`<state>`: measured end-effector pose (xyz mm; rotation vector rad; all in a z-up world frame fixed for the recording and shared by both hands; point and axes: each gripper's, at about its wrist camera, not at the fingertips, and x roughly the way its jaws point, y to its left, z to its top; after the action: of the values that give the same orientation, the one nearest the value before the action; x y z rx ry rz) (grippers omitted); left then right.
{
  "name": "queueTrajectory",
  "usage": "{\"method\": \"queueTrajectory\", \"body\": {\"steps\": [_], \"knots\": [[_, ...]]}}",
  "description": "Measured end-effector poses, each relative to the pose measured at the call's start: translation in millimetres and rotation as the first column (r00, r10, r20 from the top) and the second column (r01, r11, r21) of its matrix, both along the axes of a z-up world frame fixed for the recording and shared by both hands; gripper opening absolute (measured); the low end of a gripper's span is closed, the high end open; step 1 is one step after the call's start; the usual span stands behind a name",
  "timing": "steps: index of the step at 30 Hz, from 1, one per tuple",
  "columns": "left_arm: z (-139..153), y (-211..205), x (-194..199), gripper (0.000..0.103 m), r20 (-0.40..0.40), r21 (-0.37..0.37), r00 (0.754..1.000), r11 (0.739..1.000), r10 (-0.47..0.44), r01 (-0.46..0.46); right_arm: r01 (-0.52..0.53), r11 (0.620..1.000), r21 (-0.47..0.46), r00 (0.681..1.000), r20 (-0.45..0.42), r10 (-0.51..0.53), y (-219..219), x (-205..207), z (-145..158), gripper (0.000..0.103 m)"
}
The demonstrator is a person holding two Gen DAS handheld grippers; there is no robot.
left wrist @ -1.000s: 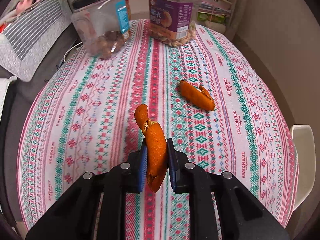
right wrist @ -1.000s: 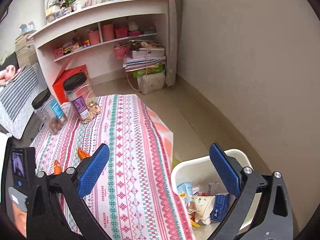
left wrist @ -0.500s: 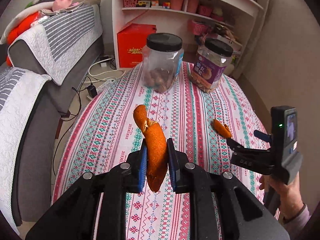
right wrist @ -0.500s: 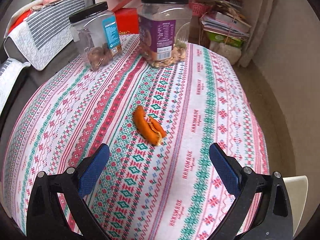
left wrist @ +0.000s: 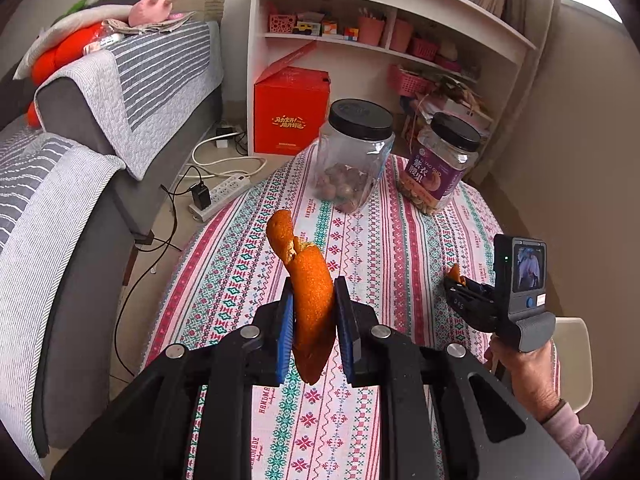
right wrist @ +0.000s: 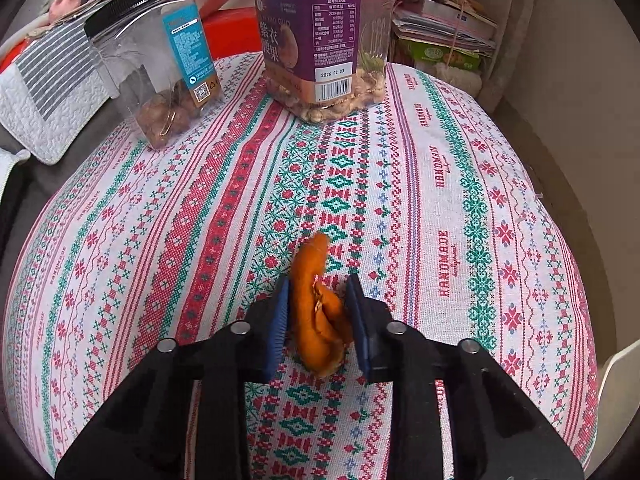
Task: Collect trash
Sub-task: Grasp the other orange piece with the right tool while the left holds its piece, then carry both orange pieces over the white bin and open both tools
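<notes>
**Two peels, two grips**

Left wrist view: left gripper (left wrist: pixel 313 322) clamped narrow on a long curled strip of orange peel (left wrist: pixel 307 292), blue pads (left wrist: pixel 285 334) pressed against both its sides, strip upright, its tip curling above the jaws, lifted clear of the patterned red, green and white tablecloth (left wrist: pixel 248 264). Beyond it, on the cloth, a clear plastic jar with a black lid and brown nuts inside (left wrist: pixel 352 160), and just beside that a purple-labelled clear jar, also black-lidded (left wrist: pixel 440 168). At right, a hand (left wrist: pixel 528 372) holding the right gripper (left wrist: pixel 456 280) low over the cloth, an orange scrap showing at its tip. Off the table: a grey sofa with striped quilted covers (left wrist: pixel 80 128), a red cardboard box (left wrist: pixel 292 116), a white shelf unit (left wrist: pixel 384 20), a white power strip (left wrist: pixel 224 196) on the floor.

Right wrist view: right gripper (right wrist: pixel 318 312) down at the tablecloth (right wrist: pixel 440 184), jaws just drawn in from wide and now closed on a second, folded piece of orange peel (right wrist: pixel 316 308) lying on the cloth, pads (right wrist: pixel 278 320) against its flanks. Farther back, the nut jar with a blue label (right wrist: pixel 160 72) and the purple-labelled jar (right wrist: pixel 320 40), apart from each other.
</notes>
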<state>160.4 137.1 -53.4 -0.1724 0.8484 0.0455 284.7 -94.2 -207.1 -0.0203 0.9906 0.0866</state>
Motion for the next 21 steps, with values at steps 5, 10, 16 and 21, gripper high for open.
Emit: {"method": "queueTrajectory", "body": {"steps": [5, 10, 16, 21], "knots": [[7.1, 14.8, -3.6, 0.019, 0.02, -0.024, 0.999, 0.999, 0.032, -0.031, -0.004, 1.0, 0.028, 0.997, 0.077, 0.002, 7.9, -11.1, 30.0, 0.02], [16.2, 19.2, -8.5, 0.019, 0.052, -0.048, 0.997, 0.998, 0.053, -0.051, -0.03, 0.996, 0.087, 0.987, 0.161, 0.015, 14.6, -33.1, 78.6, 0.02], [28.7, 7.3, -18.4, 0.019, 0.113, -0.018, 0.993, 0.999, 0.041, -0.039, -0.071, 0.993, 0.097, 0.967, 0.249, 0.045, 11.2, -69.0, 135.9, 0.02], [33.7, -7.6, -26.3, 0.019, 0.152, 0.005, 0.988, 1.0, 0.018, -0.019, -0.073, 0.993, 0.095, 0.957, 0.288, 0.043, 0.8, -98.6, 158.6, 0.02]]}}
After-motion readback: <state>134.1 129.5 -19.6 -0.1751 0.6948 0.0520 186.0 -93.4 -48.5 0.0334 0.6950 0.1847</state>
